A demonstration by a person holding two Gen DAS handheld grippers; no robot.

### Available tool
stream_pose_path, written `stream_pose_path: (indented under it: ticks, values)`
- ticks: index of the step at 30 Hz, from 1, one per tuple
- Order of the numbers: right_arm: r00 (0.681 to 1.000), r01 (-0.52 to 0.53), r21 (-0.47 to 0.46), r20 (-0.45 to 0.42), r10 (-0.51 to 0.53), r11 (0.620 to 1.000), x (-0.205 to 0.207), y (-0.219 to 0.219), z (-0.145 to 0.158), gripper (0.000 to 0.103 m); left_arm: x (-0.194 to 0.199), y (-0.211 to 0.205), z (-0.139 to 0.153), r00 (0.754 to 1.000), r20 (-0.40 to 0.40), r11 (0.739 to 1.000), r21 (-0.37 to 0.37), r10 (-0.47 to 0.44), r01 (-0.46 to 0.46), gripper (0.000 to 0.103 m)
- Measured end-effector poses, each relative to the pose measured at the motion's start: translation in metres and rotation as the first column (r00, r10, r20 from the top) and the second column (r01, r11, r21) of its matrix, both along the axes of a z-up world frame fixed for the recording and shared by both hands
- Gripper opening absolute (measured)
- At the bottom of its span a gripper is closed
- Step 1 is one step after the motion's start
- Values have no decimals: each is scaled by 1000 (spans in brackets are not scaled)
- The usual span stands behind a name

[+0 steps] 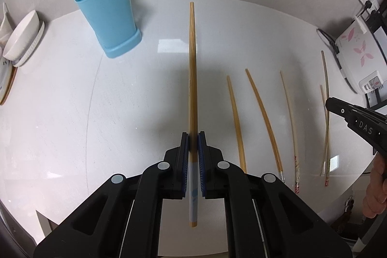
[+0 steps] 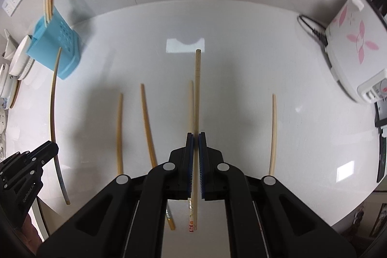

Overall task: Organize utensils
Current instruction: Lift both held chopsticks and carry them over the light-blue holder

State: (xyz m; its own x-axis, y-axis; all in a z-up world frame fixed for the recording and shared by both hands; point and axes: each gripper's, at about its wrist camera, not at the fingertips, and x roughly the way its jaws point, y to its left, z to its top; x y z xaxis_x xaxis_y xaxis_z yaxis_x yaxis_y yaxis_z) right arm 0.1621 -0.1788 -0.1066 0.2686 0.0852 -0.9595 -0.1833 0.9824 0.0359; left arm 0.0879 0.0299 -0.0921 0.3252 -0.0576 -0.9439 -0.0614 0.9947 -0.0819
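Between left gripper [image 1: 193,137] pads: chopstick [image 1: 192,64], clamped, above table [image 1: 72,100].

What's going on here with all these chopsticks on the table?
A person is sorting chopsticks with a hand-held gripper in each hand. The left gripper is shut on a darker bamboo chopstick, and the right gripper is shut on a paler chopstick. Several loose chopsticks lie on the white table. A blue holder at the back has some chopsticks standing in it.
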Motion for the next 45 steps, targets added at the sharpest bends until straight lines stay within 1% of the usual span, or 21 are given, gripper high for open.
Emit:
stream_pose_path:
  ticks: [8, 12, 21, 24, 28, 34, 42, 45]
  values:
    - [993, -44, 47, 107, 39, 998, -1, 24, 34, 3, 5, 13, 23, 997, 81, 1000, -2, 9, -9, 7]
    - [989, -78, 76, 132, 67, 994, 3, 41, 47, 3, 5, 23, 36, 992, 120, 1000, 5, 29, -30, 7]
    - [969, -164, 112, 206, 139, 980, 15, 89, 77, 3, 12, 50, 59, 973, 211, 995, -2, 97, -99, 7]
    - [960, -192, 121, 228, 161, 974, 18, 103, 83, 3, 16, 59, 63, 964, 237, 993, -9, 118, -119, 7]
    - [951, -213, 134, 257, 173, 968, 22, 118, 88, 3, 20, 67, 70, 947, 290, 990, -13, 136, -138, 7]
    - [934, -242, 142, 301, 191, 960, 25, 140, 99, 3, 27, 82, 75, 927, 334, 985, -29, 170, -171, 7]
    - [919, -265, 162, 341, 198, 951, 30, 159, 105, 3, 36, 98, 85, 893, 413, 983, -44, 181, -178, 7]
    - [913, -269, 175, 360, 193, 947, 32, 163, 109, 3, 39, 105, 89, 874, 454, 984, -48, 175, -172, 7]
